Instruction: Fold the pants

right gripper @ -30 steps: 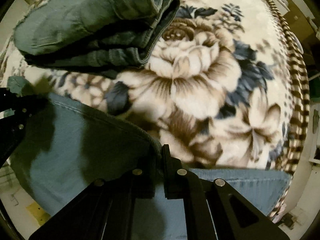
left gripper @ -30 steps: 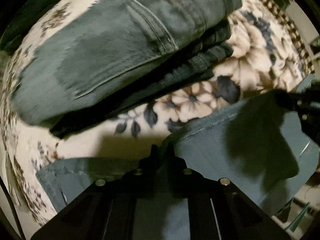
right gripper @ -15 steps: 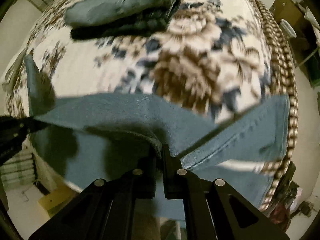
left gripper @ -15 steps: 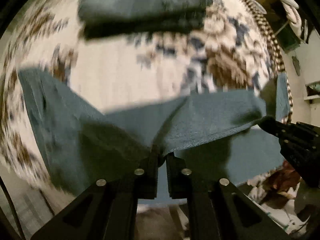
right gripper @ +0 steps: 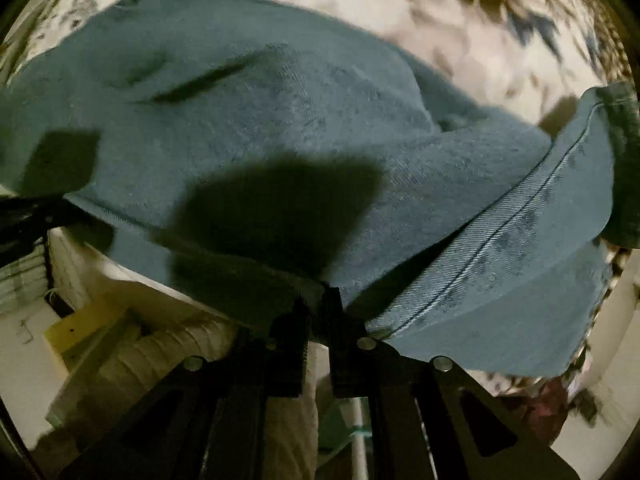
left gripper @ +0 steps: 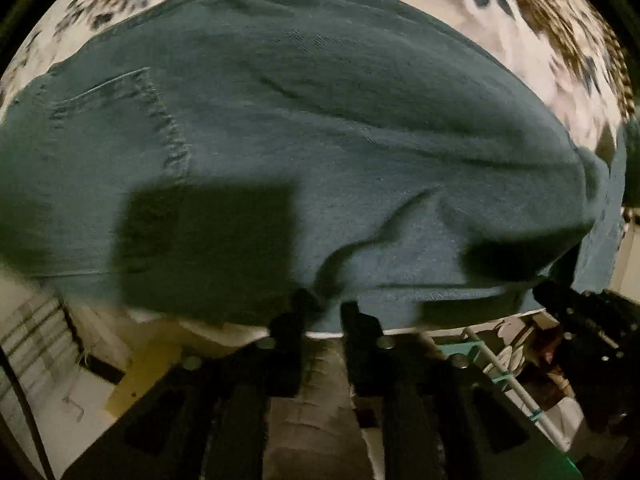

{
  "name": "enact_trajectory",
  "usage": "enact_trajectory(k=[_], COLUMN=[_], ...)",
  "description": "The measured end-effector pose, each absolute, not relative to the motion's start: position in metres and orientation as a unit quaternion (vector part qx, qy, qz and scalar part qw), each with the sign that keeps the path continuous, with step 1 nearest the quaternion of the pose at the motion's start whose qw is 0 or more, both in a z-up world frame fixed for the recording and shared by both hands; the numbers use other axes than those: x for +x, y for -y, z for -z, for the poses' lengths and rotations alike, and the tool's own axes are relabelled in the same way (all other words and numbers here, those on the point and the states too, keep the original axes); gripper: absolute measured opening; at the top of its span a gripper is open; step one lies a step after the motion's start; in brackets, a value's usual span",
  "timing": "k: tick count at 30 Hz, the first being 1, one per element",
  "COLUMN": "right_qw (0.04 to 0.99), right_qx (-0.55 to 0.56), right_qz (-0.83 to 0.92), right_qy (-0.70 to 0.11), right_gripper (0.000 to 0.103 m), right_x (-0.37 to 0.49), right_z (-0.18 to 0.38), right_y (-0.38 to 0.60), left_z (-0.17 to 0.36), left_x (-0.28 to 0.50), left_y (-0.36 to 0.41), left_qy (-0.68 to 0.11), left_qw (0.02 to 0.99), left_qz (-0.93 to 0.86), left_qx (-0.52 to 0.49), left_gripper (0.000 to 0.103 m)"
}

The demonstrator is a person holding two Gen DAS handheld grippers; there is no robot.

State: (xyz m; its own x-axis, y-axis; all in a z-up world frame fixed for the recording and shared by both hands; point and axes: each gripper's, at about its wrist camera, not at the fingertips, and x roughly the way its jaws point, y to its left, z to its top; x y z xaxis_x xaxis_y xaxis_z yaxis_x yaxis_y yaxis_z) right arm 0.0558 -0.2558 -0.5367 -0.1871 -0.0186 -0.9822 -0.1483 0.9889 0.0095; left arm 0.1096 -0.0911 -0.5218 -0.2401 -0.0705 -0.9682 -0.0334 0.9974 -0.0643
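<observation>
The jeans (left gripper: 320, 140) lie spread over the near edge of the bed (left gripper: 540, 32), whose floral blanket shows only along the far side; a back pocket (left gripper: 120, 120) sits toward the left in the left wrist view. The left gripper (left gripper: 324, 312) has its fingers parted with a clear gap between them, and the denim hem lies just at or above the tips; I cannot tell whether any cloth is caught. The right gripper (right gripper: 318, 304) has its fingers nearly together with a fold of denim (right gripper: 320, 152) bunched right at the tips, so it looks to be pinching the cloth, though the contact itself is dark.

Risks, as I judge them:
- With the left side loose, one pinch carries the near hem, and a pull could skew the fold or drag the jeans off the near edge toward the floor.
- The leg (right gripper: 500, 248) draping at the right hangs past the edge; its weight could tug the cloth out of the pinch.
- Wrinkles near the near hem could get locked into the next fold.
</observation>
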Motion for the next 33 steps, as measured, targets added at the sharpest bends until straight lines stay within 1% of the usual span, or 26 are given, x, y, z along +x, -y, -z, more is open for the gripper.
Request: enact_trajectory(k=[1,2,3,4,5,8,10,12,15,20,24,28,29,30,31,32,33], right_qw=[0.640,0.646,0.656,0.667,0.673,0.700,0.716,0.723,0.719,0.708,0.697,0.682,0.678,0.679,0.681,0.686,0.690], right_qx=[-0.039,-0.026,-0.009,0.016,0.033,0.089,0.119,0.142,0.159,0.190,0.184,0.175,0.165,0.155,0.149,0.146,0.154], right_qz=[-0.045,-0.043,-0.038,-0.035,-0.033,0.004,0.044,0.091,0.155,0.225,0.235,0.225,0.223,0.226,0.228,0.232,0.230], right_qy=[-0.766,-0.762,-0.754,-0.744,-0.739,-0.709,-0.686,-0.670,-0.659,-0.642,-0.652,-0.674,-0.681,-0.681,-0.679,-0.674,-0.668], right_gripper=[0.026,0.049,0.083,0.095,0.098,0.098,0.098,0.098,0.098,0.098,0.098,0.097,0.090,0.070,0.055,0.036,0.023], right_x=[0.056,0.056,0.056,0.056,0.056,0.059,0.068,0.075,0.095,0.145,0.179,0.195,0.198,0.198,0.196,0.192,0.188], right_z=[0.532,0.527,0.517,0.502,0.493,0.458,0.438,0.431,0.432,0.462,0.491,0.517,0.522,0.524,0.524,0.521,0.517], right_y=[0.257,0.258,0.259,0.261,0.262,0.278,0.296,0.323,0.378,0.451,0.466,0.461,0.458,0.455,0.453,0.453,0.454], left_z=[0.510,0.501,0.490,0.479,0.464,0.433,0.422,0.423,0.432,0.455,0.471,0.481,0.481,0.482,0.482,0.481,0.480], left_x=[0.112,0.113,0.116,0.120,0.129,0.151,0.169,0.180,0.193,0.204,0.207,0.208,0.208,0.208,0.208,0.207,0.206], left_y=[0.089,0.087,0.086,0.087,0.091,0.099,0.109,0.111,0.120,0.148,0.166,0.174,0.176,0.177,0.179,0.180,0.181], left_qy=[-0.778,-0.771,-0.760,-0.749,-0.737,-0.688,-0.653,-0.630,-0.625,-0.634,-0.640,-0.648,-0.648,-0.649,-0.650,-0.651,-0.651], left_qw=[0.626,0.635,0.647,0.660,0.675,0.725,0.757,0.776,0.779,0.771,0.765,0.757,0.756,0.756,0.755,0.754,0.753], left_qz=[0.014,0.017,0.019,0.020,0.020,0.017,0.013,0.013,0.017,0.024,0.022,0.017,0.016,0.016,0.016,0.017,0.018], left_qx=[-0.047,-0.056,-0.059,-0.054,-0.039,-0.017,0.006,0.029,0.036,0.051,0.068,0.081,0.085,0.086,0.088,0.090,0.091], left_gripper=[0.035,0.040,0.043,0.055,0.072,0.091,0.097,0.098,0.098,0.098,0.098,0.098,0.098,0.098,0.098,0.098,0.098])
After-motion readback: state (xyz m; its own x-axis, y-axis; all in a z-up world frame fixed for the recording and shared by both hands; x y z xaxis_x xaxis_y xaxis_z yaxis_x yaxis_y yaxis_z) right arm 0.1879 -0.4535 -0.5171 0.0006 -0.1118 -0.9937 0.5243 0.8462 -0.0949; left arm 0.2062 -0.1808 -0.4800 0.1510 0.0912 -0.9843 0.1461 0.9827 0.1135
